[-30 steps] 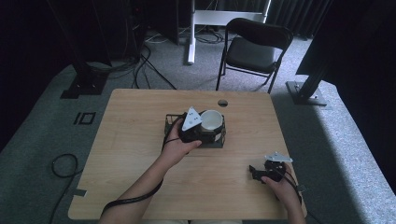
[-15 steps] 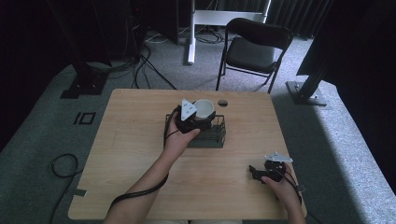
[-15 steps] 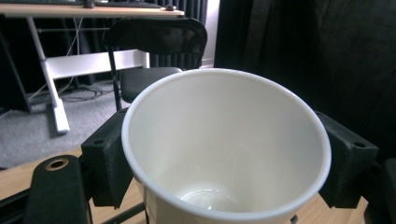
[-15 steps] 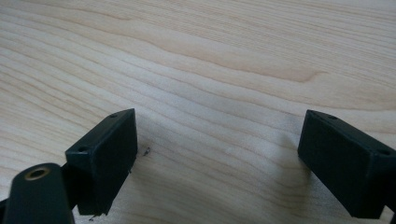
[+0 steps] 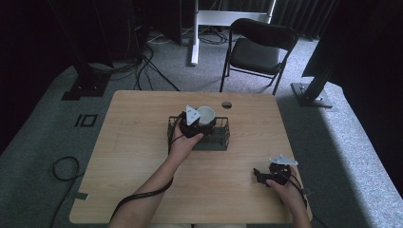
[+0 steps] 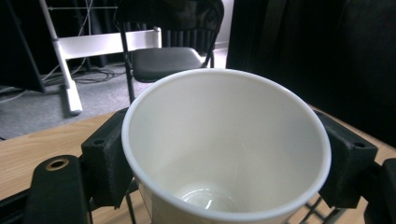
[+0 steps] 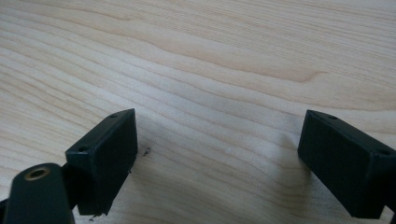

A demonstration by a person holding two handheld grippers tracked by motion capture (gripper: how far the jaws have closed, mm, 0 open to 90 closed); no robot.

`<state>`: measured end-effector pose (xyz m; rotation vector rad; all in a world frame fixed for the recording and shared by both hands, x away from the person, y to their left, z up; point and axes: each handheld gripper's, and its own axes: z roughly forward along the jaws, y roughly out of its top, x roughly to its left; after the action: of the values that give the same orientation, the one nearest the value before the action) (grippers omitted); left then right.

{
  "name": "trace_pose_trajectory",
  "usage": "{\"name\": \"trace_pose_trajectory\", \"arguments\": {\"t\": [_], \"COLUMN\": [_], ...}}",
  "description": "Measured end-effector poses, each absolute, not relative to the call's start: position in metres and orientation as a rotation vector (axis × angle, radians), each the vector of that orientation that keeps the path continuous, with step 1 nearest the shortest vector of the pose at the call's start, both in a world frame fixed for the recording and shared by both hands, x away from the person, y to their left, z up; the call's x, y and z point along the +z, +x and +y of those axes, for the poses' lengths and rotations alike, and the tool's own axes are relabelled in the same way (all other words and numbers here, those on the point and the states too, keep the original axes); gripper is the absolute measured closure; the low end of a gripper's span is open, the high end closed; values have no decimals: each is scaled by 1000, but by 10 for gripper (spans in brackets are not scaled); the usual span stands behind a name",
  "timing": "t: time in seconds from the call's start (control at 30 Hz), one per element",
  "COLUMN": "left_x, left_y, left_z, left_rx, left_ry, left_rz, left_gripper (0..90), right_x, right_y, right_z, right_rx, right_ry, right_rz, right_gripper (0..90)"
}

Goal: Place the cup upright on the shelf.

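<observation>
White paper cup sits upright over the wire basket at table centre, pinched on both sides by left gripper. Vs 1 s ago, cup and gripper are lower, prob. inside basket now. Right gripper at 4 o'clock near table edge, jaws spread, nothing between; bare wood all round.

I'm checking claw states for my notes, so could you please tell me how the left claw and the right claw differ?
The left claw is shut on the white paper cup, held over the wire basket; the right claw is open with nothing between its jaws, low over the bare wooden table. Both have black jaws.
</observation>
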<state>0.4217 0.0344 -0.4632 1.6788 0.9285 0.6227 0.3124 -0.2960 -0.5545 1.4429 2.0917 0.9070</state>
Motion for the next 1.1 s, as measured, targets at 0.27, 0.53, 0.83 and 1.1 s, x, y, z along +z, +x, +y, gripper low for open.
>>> {"name": "trace_pose_trajectory", "arguments": {"t": [0.27, 0.53, 0.83, 1.1], "left_x": [-475, -477, -471, -468], "left_y": [422, 422, 421, 416], "left_z": [31, 27, 25, 35], "left_rx": [601, 633, 625, 616], "left_ry": [1713, 1746, 1818, 1810], "left_rz": [915, 894, 876, 886], "left_gripper": [204, 203, 112, 106], "right_x": [-555, -554, -555, -555], "right_y": [312, 312, 312, 312], "right_z": [-296, -296, -296, -296], "right_rx": [907, 906, 906, 906], "right_ry": [1443, 1443, 1443, 1443], "right_rz": [2092, 2092, 2092, 2092], "right_gripper": [116, 116, 116, 116]}}
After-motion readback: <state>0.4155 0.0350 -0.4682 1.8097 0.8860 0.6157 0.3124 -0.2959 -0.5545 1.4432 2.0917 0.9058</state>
